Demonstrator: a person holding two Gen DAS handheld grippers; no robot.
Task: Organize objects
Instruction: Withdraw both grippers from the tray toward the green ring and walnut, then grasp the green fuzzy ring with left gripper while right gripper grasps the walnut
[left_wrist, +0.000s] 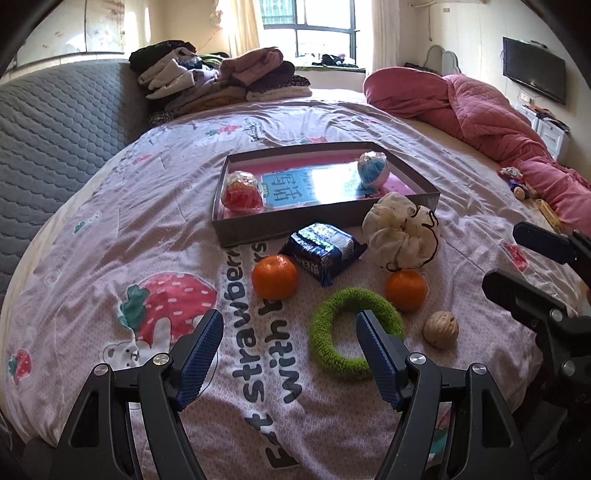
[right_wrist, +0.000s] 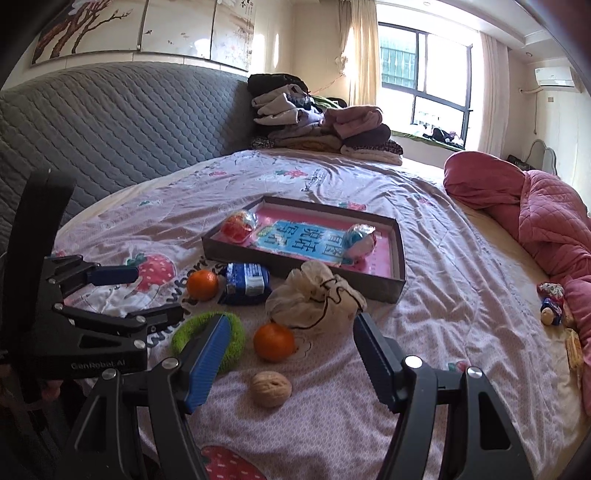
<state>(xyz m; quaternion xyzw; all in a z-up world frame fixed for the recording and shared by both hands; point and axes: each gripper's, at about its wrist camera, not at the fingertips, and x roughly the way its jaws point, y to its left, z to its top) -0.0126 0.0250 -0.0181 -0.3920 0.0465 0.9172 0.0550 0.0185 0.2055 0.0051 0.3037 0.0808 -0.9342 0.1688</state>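
Two wrapped balls in tray

left tongs agape | right tongs agape, both empty

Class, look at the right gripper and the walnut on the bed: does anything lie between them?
Nothing visible does. The right gripper is open and the walnut lies on bare bedsheet between its fingers. The nearest things, an orange and the green ring, lie beyond it and to the left.
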